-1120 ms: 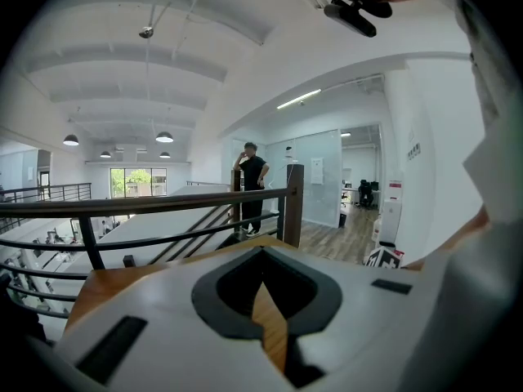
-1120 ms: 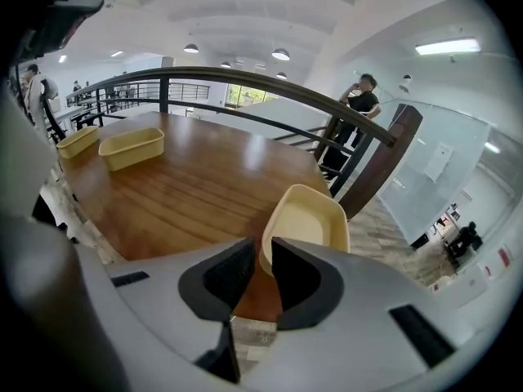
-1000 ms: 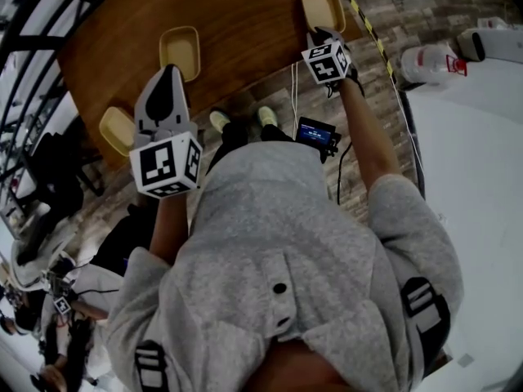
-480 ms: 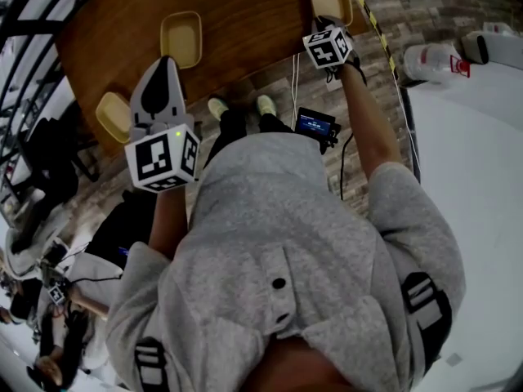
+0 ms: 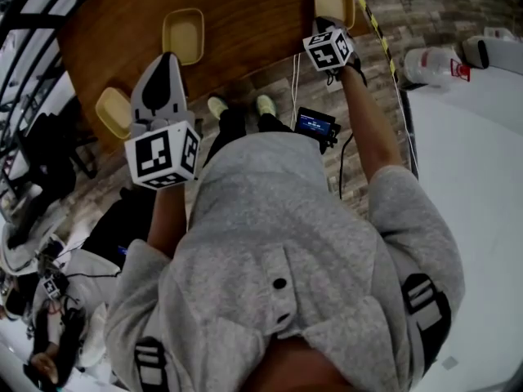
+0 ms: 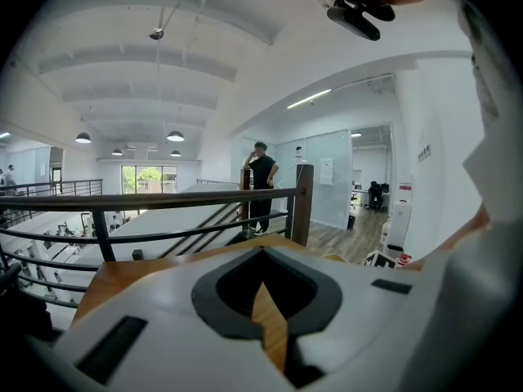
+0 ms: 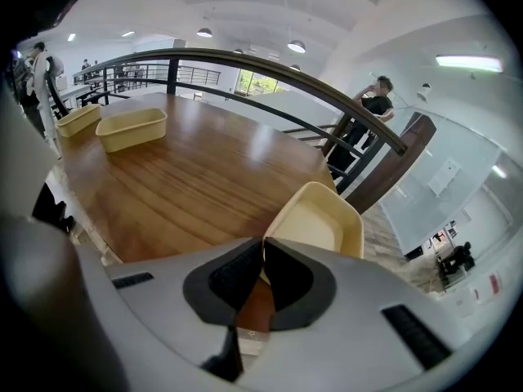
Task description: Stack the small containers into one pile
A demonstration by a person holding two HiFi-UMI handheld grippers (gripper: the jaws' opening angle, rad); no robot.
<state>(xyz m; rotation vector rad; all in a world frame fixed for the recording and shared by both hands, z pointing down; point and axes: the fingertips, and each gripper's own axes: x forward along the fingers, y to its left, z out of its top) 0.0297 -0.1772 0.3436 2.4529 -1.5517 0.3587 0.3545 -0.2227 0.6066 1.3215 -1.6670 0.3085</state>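
Three shallow yellow containers lie apart on the brown wooden table (image 5: 245, 15). One container (image 5: 183, 35) is at the middle, one (image 5: 113, 111) at the left near the table's edge, one (image 5: 335, 1) at the far right. My left gripper (image 5: 167, 58) hangs between the left and middle containers, shut and holding nothing; in its own view the left gripper (image 6: 263, 250) shows only wood behind it. My right gripper (image 5: 325, 24) is shut and empty just short of the right container. In the right gripper view the right gripper (image 7: 262, 240) points at that container (image 7: 315, 219); the two others (image 7: 131, 127) (image 7: 78, 119) sit far off.
A dark railing (image 7: 245, 65) runs along the table's far side, with a person in black (image 7: 372, 104) beyond it. On the brick floor by the person's feet lie a small device (image 5: 316, 127), cables and a white bottle (image 5: 433, 62). Striped tape (image 5: 372, 19) marks the floor at right.
The right gripper has edged a little closer to the right container. The left gripper has hardly moved; the head view has shifted slightly.
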